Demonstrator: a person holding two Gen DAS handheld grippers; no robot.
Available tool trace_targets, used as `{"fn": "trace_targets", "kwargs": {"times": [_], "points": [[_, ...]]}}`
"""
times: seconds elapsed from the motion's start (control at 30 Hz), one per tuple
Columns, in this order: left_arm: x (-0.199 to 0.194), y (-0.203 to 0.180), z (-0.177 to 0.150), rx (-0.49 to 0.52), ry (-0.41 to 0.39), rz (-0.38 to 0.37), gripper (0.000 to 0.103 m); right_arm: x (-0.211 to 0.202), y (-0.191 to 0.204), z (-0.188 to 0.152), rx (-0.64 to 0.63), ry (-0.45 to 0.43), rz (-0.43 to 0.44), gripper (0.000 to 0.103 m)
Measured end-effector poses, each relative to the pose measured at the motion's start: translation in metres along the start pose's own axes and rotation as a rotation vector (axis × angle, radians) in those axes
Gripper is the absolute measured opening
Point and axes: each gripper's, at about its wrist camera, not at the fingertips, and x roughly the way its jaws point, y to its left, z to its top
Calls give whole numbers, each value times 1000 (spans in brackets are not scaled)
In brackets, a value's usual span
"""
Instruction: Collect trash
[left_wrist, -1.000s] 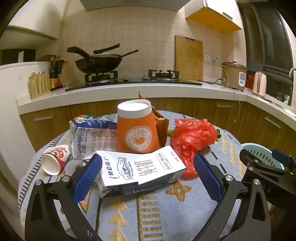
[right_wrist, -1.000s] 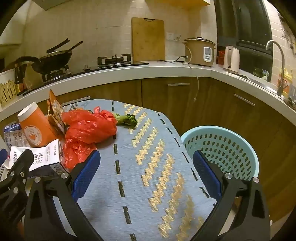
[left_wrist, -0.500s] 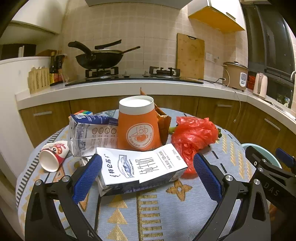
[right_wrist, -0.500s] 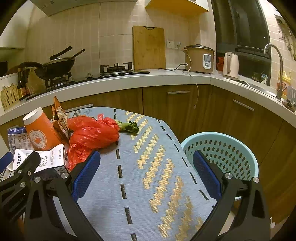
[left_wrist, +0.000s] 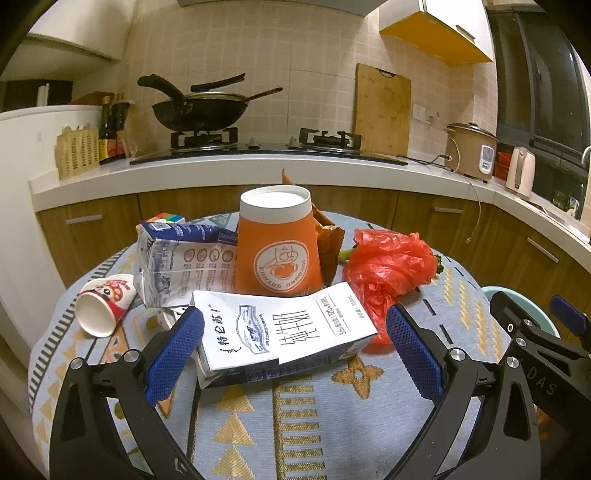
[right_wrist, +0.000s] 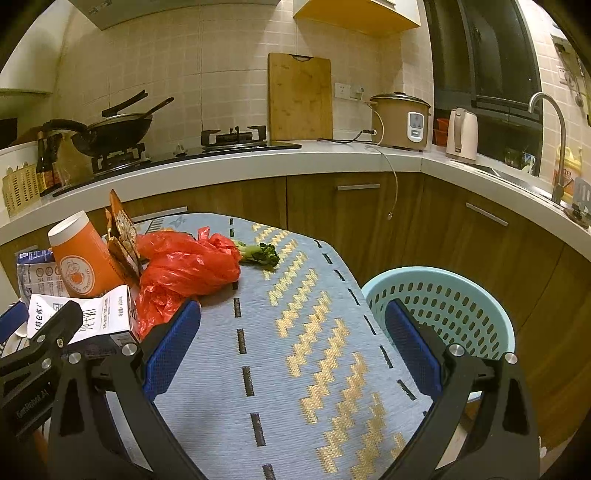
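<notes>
Both pairs of fingers are spread wide and hold nothing. Left gripper (left_wrist: 293, 339) straddles the carton (left_wrist: 284, 332), a white milk box lying flat at the near edge of the pile; its left pad looks to be touching or just beside the carton's left end, while the right pad stands a little apart from the other end. Right gripper (right_wrist: 291, 347) hovers over bare cloth (right_wrist: 314, 369), with the basket (right_wrist: 476, 306) just off the table's right edge, low beside it.

Behind the carton stand an upturned orange cup (left_wrist: 277, 247) and a second, crushed carton (left_wrist: 181, 266); a red bag (left_wrist: 388, 273) presses against the near carton's right end, a small cup (left_wrist: 103, 306) lies on its side at the left, and a brown wrapper (left_wrist: 328, 243) leans behind the orange cup. A sprig of greens (right_wrist: 260, 253) lies past the bag on the far side.

The risk, as I judge it, is in the closing. The carton lies lengthwise across the span, so the pads would squeeze it end to end; a soft, empty box may buckle or pop out. The right pad could also catch a fold of the bag and drag it along. Pushing forward while closing might knock the orange cup over into the rest. Nothing appears to be in the basket so far, though its floor is hidden.
</notes>
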Motion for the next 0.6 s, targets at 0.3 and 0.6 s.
{"fn": "trace_targets", "kwargs": {"times": [0.3,0.6], "points": [[1,2,1,-3,4,-1,96,-1,1,0,-9,-6,-1,95],[1,2,0,-3,2,-3,96,-1,2,0,-9,-6,-2,95]]}}
